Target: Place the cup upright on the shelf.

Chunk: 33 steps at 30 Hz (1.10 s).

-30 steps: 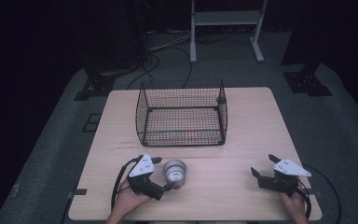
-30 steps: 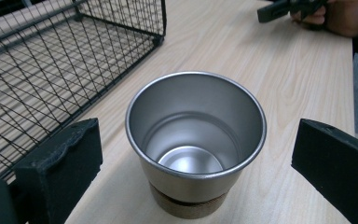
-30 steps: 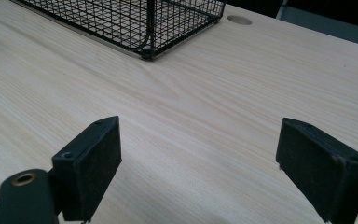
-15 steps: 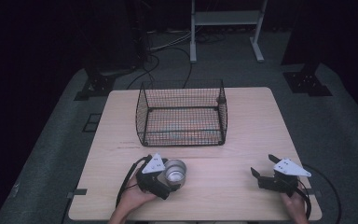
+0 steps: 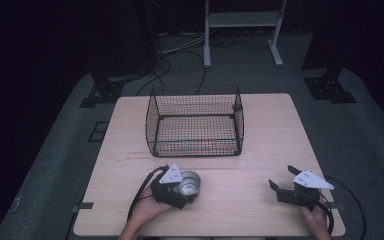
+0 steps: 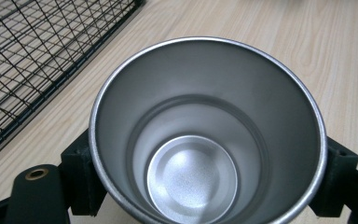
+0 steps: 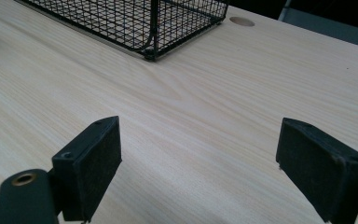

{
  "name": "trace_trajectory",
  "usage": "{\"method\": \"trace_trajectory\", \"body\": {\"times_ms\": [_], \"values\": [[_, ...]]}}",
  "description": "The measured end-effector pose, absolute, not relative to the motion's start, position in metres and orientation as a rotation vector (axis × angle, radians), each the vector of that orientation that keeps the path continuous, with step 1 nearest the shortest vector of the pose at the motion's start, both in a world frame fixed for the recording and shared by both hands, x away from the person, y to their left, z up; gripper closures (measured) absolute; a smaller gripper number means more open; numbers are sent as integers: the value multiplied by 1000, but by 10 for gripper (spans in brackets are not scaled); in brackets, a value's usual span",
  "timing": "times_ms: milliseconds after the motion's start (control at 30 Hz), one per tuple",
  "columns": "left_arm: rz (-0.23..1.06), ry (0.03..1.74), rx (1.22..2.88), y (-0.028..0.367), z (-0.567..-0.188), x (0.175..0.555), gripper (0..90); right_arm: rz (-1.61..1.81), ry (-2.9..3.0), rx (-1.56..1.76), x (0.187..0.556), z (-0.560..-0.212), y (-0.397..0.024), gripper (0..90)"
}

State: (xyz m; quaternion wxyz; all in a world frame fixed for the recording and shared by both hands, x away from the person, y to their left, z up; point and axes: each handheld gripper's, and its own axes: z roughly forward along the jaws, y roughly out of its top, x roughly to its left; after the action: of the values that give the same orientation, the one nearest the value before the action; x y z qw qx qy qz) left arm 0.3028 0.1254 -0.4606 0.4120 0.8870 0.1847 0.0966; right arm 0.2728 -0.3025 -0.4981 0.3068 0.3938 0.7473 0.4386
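Note:
A shiny steel cup (image 5: 188, 182) stands upright on the wooden table (image 5: 270, 135), near its front edge and left of the middle. My left gripper (image 5: 186, 188) has one jaw on each side of it and is shut on it. The left gripper view looks down into the empty cup (image 6: 205, 140), and a black pad (image 6: 81, 172) presses against its wall on either side. My right gripper (image 5: 280, 176) rests at the front right with its jaws wide open. Bare wood lies between its pads (image 7: 95, 158).
A black wire basket (image 5: 195, 122) with an open top stands at the middle back of the table, just beyond the cup; its corner (image 7: 151, 28) lies ahead of the right gripper. Dark floor, cables and stand legs surround the table.
My left gripper has slid right and forward onto the cup, taking it between its jaws. The right gripper has stayed in place.

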Motion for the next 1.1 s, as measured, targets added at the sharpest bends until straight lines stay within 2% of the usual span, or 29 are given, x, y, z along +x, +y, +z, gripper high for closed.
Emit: {"method": "trace_trajectory", "body": {"times_ms": [133,300,433,1100], "values": [[268,455,2249,120,-458,302,177,1160,1978,1042,273,-498,-302,134],[222,464,2233,111,-446,311,178,1159,1977,1041,273,-498,-302,134],[234,457,2243,107,-437,315,178,1162,1981,1037,273,-498,-302,134],[212,471,2229,104,-407,330,179,1158,1978,1041,273,-498,-302,134]]}}
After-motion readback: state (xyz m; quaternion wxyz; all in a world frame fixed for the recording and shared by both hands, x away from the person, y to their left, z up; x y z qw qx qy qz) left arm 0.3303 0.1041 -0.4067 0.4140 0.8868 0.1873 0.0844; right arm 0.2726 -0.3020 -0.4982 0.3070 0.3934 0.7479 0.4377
